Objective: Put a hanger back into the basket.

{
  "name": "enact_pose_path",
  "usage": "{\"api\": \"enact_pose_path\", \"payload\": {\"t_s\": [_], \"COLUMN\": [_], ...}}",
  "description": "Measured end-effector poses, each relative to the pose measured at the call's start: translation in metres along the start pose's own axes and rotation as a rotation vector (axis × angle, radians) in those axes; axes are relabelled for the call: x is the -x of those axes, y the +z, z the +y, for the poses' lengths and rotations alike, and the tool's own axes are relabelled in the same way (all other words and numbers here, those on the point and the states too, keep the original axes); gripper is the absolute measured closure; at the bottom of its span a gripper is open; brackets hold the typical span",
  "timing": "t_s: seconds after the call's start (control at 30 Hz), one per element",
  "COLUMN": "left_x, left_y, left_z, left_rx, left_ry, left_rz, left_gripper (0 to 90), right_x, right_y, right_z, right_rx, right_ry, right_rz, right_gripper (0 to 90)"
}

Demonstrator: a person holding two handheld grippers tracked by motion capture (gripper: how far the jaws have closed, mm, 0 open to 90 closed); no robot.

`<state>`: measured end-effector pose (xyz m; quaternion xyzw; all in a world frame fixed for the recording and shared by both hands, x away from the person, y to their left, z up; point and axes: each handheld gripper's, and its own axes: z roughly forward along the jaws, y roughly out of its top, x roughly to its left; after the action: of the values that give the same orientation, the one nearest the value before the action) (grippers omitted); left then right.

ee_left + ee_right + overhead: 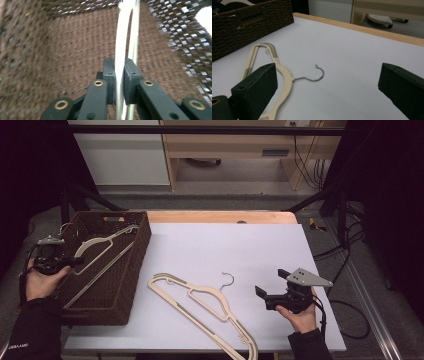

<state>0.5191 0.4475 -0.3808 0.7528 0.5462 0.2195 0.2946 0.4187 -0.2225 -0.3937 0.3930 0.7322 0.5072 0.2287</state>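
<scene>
The right gripper, jaws wide apart, hangs over a cream plastic hanger on the white counter, near a brown woven basket.

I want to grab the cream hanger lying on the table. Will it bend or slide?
The flat cream plastic hanger with the metal hook looks thin yet rigid, so it probably stays stiff. It seems light, so a push would likely slide it across the smooth white table.

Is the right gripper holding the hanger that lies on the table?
No. In the right gripper view the right gripper has its jaws wide apart with nothing between them, and the hanger lies flat on the table.
</scene>
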Motion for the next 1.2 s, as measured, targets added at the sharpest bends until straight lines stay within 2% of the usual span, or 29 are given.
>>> {"api": "enact_pose_path", "payload": {"t_s": [0.13,0.2,0.37,0.57,0.7,0.8,1.1,1.2], "left_x": [-0.008,-0.011,-0.014,-0.016,-0.016,-0.017,-0.017,-0.018], "left_y": [-0.003,-0.003,-0.001,0.004,0.007,0.01,0.012,0.013], "left_z": [-0.004,-0.005,-0.006,-0.008,-0.008,-0.009,-0.01,-0.011], "left_rx": [0.001,-0.019,-0.055,-0.102,-0.111,-0.144,-0.16,-0.175], "left_ry": [-0.047,-0.058,-0.097,-0.118,-0.132,-0.143,-0.164,-0.154], "left_rz": [0.016,0.034,0.05,0.07,0.079,0.091,0.092,0.093], "left_gripper": [79.1,77.2,78.8,75.6,74.6,71.4,67.9,67.1], "right_x": [-0.001,-0.001,-0.001,-0.002,-0.002,-0.002,-0.003,-0.002], "right_y": [0.001,0.001,0.001,0.001,0.001,0.001,0.001,0.0], "right_z": [0.0,0.0,0.0,0.0,0.0,0.0,0.001,0.001], "right_rx": [-0.004,-0.005,-0.004,-0.003,-0.001,-0.002,0.0,0.0], "right_ry": [0.001,0.0,-0.002,-0.004,-0.005,-0.006,-0.003,-0.007], "right_rz": [0.003,0.002,0.006,0.007,0.008,0.01,0.012,0.013], "right_gripper": [2.9,2.8,2.9,3.0,3.1,3.1,3.1,3.1]}}
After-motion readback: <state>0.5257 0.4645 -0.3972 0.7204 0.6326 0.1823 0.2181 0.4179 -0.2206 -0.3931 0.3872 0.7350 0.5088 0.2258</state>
